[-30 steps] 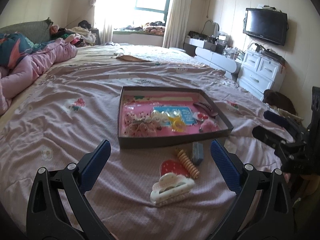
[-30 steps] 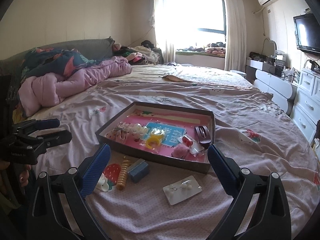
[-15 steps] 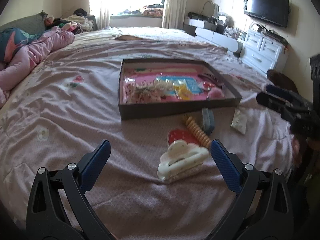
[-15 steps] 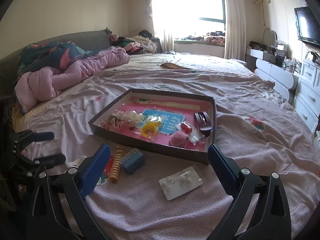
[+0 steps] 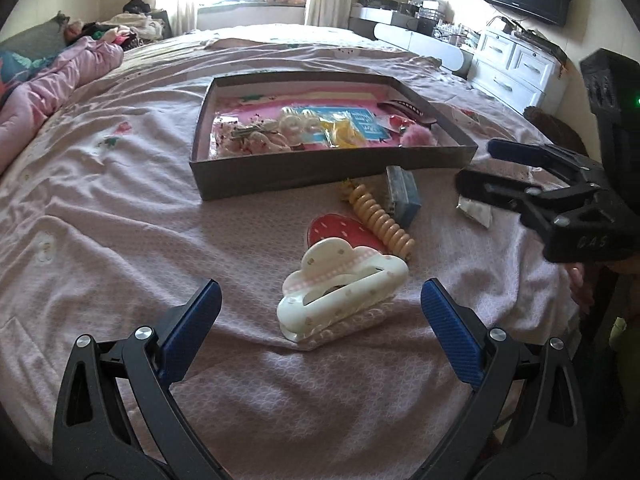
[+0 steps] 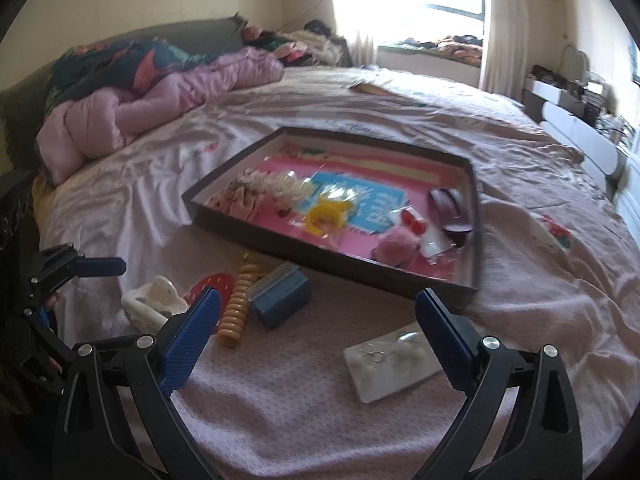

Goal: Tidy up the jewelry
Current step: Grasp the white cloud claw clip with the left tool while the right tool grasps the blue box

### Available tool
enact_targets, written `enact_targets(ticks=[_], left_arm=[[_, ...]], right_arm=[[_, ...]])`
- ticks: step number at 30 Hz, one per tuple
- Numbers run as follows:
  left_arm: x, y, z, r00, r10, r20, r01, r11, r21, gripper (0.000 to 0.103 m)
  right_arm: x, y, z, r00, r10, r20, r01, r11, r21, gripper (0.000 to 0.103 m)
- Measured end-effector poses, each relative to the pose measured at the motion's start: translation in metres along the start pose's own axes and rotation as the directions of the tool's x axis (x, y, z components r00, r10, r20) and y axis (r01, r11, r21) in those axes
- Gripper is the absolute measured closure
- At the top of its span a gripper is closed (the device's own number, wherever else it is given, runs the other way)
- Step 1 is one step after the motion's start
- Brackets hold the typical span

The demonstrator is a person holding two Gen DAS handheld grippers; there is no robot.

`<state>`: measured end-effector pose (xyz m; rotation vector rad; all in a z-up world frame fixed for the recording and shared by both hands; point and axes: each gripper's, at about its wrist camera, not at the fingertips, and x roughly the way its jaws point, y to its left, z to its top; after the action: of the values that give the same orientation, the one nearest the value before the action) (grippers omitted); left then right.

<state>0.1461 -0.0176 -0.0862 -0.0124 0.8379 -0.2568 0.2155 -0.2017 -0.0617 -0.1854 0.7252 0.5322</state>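
Resting on a wrinkled pink bedspread (image 5: 120,208), a glossy cloud-shaped hair claw (image 5: 342,290) lies between the wide-open, empty left gripper (image 5: 320,320). The right gripper (image 6: 316,332), equally spread, holds nothing near a flat earring card (image 6: 390,364). A shallow cardboard tray (image 5: 320,172) holds clips and scrunchies.

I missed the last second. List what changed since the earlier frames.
Both open grippers dropped closer to the bed: the left gripper toward the cloud hair claw, the right gripper toward the earring card. Nothing was grasped or released. The tray and loose items stayed put.
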Motion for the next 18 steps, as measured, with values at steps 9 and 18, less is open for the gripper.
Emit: enact_targets(ticks=[9,18], left_arm=[[0.015,-0.001,0.001,0.999,-0.024,-0.033,0.024,1.000,-0.016,0.013],[0.025,-0.003,0.002,0.998,-0.040,-0.053,0.039,0.999,-0.021,0.027]], right_arm=[[0.036,0.000,0.006,0.994,0.059,-0.091,-0.059,0.998,0.003,0.009],[0.062,0.004,0.012,0.980,0.127,-0.150,-0.127,0.992,0.011,0.023]])
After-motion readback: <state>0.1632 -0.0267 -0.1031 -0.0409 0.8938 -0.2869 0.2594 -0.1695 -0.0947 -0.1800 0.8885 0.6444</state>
